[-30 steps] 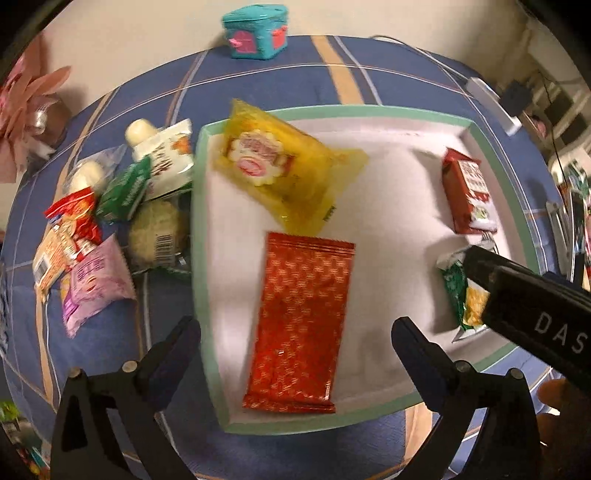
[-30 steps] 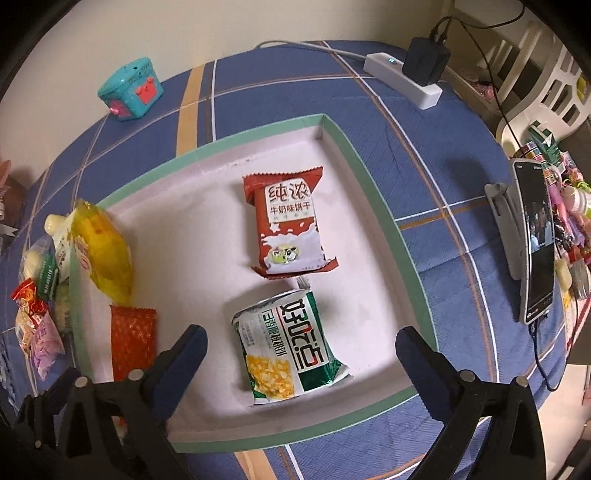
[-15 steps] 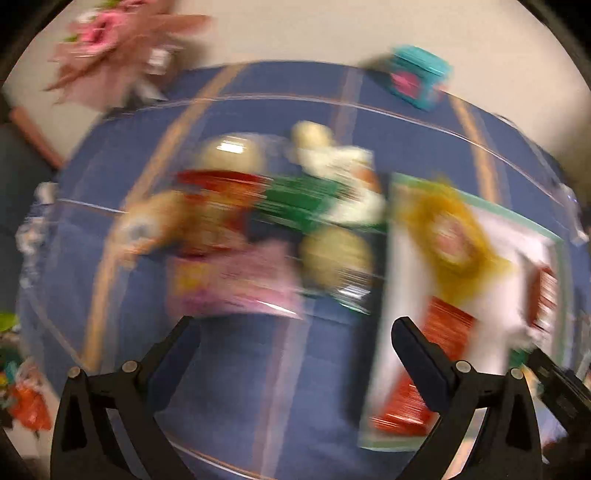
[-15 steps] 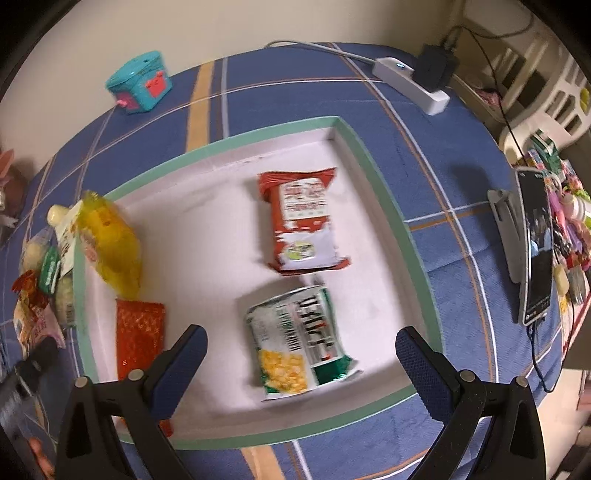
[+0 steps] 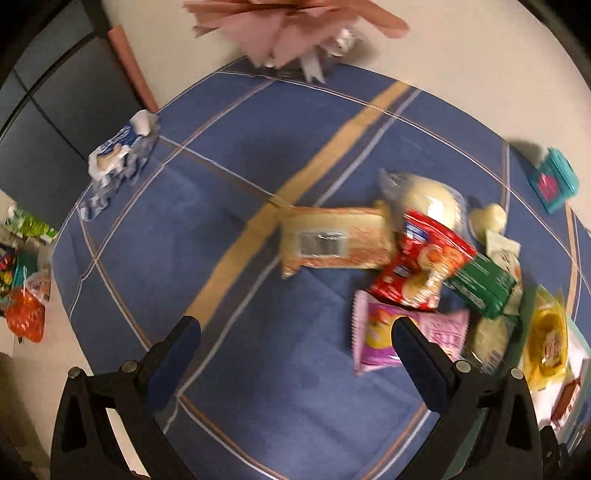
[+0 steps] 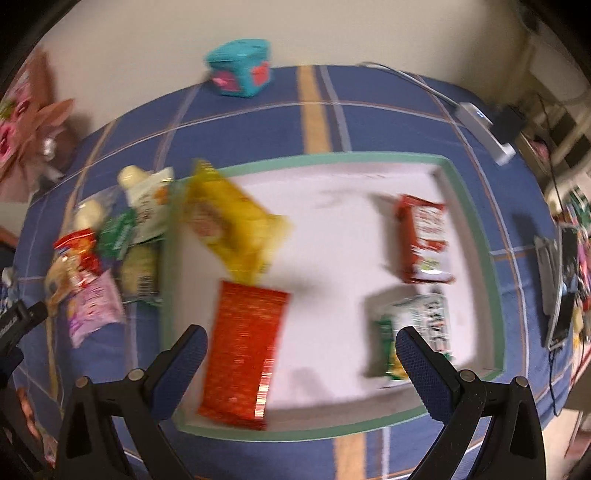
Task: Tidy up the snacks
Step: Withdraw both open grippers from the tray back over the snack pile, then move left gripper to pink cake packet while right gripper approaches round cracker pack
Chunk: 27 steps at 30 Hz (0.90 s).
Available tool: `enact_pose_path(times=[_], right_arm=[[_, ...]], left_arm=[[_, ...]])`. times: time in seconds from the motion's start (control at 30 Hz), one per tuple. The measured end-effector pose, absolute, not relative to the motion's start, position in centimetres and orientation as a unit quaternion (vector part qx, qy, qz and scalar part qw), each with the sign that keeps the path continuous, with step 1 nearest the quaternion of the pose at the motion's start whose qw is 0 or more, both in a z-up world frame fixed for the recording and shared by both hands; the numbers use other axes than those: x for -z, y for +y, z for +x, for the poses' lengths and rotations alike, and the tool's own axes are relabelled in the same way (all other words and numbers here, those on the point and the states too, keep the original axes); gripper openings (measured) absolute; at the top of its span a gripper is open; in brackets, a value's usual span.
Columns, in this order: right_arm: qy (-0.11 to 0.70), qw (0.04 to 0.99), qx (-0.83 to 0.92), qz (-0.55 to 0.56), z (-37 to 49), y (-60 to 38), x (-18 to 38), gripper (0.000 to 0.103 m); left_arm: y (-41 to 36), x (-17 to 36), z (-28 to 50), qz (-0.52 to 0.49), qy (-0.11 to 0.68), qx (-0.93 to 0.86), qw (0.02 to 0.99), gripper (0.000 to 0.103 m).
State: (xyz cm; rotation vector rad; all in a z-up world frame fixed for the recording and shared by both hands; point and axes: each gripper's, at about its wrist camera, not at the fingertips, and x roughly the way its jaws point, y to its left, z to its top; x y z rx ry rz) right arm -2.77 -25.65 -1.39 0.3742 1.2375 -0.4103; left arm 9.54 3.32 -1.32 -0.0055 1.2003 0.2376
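A white tray with a green rim [image 6: 332, 160] lies on the blue cloth. In it are a yellow packet [image 6: 232, 225], a red-orange packet [image 6: 243, 354], a red biscuit packet [image 6: 424, 240] and a green corn packet [image 6: 417, 336]. A heap of loose snacks lies left of the tray: a pink packet [image 5: 406, 336], a red packet [image 5: 417, 273], a green packet [image 5: 480, 284] and a beige wafer packet [image 5: 332, 243]. My left gripper [image 5: 295, 343] is open and empty over bare cloth left of the heap. My right gripper [image 6: 301, 350] is open and empty above the tray's front.
A teal box [image 6: 240, 77] stands at the table's back edge. A pink bouquet [image 5: 291, 29] and a blue tissue pack [image 5: 118, 162] sit at the far left. A power strip [image 6: 487, 129] and a phone on a stand [image 6: 557, 288] are to the right.
My left gripper has swung left, from over the tray to over the cloth beside the snack heap. My right gripper's view has shifted left across the tray.
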Motion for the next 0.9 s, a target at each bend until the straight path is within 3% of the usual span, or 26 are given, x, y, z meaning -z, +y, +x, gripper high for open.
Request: enact_pose_path(times=[0.43,0.9], right_arm=[[0.574,0.794,0.129,0.153,1.5,-19.6,2.5,0.103],[0.572,0.794,0.158,0.130,2.4,-20.3,3.5,0.103]], left_arm=[[6.2,2.2,10.5,-0.047,0.584,-0.108,0.803,0.103],[-0.5,4.5,10.9,-0.021,0.611,0.005,0.791,0.103]])
